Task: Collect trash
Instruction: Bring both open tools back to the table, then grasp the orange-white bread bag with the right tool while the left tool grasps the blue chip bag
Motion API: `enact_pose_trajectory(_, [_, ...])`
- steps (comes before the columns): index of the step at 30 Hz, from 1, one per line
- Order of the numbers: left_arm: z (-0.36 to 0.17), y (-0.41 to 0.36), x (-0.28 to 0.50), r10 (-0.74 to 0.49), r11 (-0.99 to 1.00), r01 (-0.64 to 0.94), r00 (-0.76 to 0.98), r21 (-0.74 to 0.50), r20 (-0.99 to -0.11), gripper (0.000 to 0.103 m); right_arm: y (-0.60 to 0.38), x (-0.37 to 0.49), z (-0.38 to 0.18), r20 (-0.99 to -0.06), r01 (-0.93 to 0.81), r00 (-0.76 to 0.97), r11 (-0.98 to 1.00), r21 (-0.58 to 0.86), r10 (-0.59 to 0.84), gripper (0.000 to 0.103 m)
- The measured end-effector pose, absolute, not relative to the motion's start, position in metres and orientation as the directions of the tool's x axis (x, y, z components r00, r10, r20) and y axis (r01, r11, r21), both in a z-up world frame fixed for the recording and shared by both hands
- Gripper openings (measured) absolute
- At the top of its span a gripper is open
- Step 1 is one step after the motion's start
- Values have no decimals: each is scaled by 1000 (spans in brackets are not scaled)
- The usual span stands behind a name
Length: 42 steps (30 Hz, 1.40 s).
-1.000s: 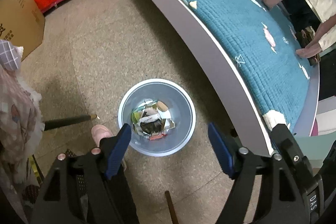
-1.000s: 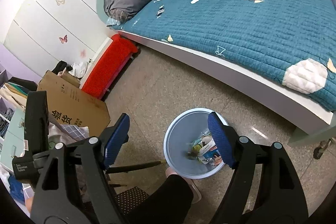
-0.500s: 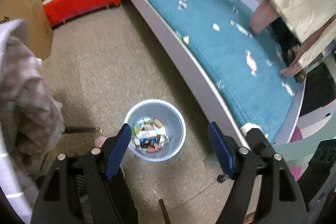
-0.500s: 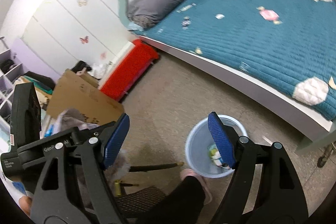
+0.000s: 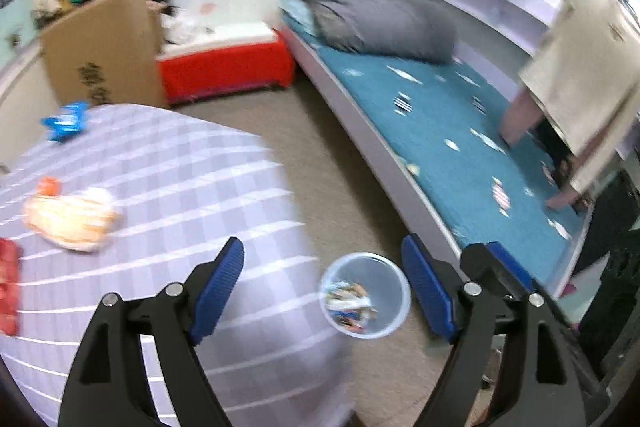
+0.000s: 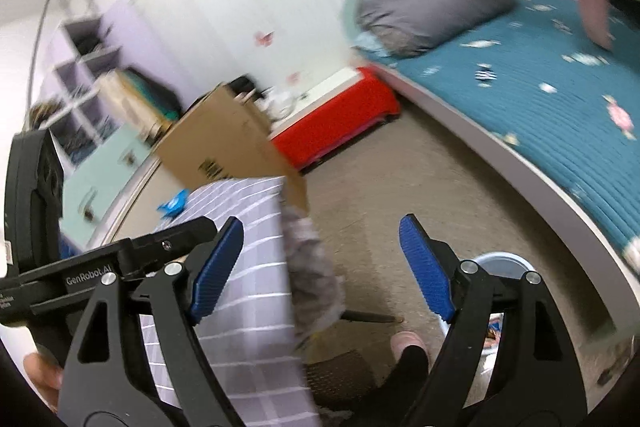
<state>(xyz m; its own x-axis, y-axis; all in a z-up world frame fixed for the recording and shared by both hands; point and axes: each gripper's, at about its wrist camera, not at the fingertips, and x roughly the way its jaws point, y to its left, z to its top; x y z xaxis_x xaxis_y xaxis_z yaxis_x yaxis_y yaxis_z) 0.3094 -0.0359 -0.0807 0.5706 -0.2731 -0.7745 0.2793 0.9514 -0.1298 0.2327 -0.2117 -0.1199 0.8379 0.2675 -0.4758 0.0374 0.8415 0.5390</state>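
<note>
A pale blue trash bin [image 5: 366,295] stands on the floor by the bed, with several wrappers inside; its rim also shows in the right wrist view [image 6: 502,261]. My left gripper [image 5: 322,287] is open and empty, high above the bin and the table edge. My right gripper [image 6: 320,267] is open and empty. On the checked tablecloth [image 5: 168,187] lie a blue wrapper [image 5: 64,121], an orange-and-white packet [image 5: 68,217] and a red packet [image 5: 8,283]. The blue wrapper also shows in the right wrist view [image 6: 174,203].
A bed with a teal quilt [image 5: 460,147] and a grey pillow [image 5: 380,21] runs along the right. A person [image 5: 580,67] leans on it. A cardboard box [image 5: 100,47] and a red box [image 5: 224,71] stand at the back. My slippered foot [image 6: 408,343] is near the bin.
Both grippers rose and tilted up from the bin toward the room. The checked table with its wrappers came into view on the left. Both jaws stayed open.
</note>
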Motion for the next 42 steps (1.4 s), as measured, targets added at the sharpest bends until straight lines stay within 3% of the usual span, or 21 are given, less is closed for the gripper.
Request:
enact_pose_trajectory(10, [-55,160,316,-81,992,-18,651,-123,-755,83,-5,314,-94,-582,-343,658,879,332,477,80])
enact_pose_trajectory(17, [-63,252,322,7,976,-173,630,-131,-777,83,107,349,-106,-672,-513,608,855,75,424,81])
enact_pose_trajectory(25, [-79,275,342,1,967,-204,597,-151,-802,83,130,379,-134,-744,-573,536,819,25,398,81])
enact_pose_trajectory(26, [-80,272,348,-6,968,-198,593,-153,-805,83,124,380,-136,-750,-576,526,817,33,401,68])
enact_pose_trajectory(27, [-81,269,352,-11,969,-194,591,-155,-807,83,120,381,-138,-757,-579,514,814,42,404,46])
enact_pose_trajectory(33, [-77,252,385,-51,971,-161,581,-177,-813,83,69,388,-130,-730,-528,514,837,144,451,43])
enact_pose_trajectory(35, [-77,248,401,-50,970,-166,574,-176,-817,83,54,395,-124,-708,-489,544,856,169,450,33])
enact_pose_trajectory(42, [-91,245,467,-51,959,-210,540,-193,-840,83,32,442,-117,-678,-374,603,900,224,419,31])
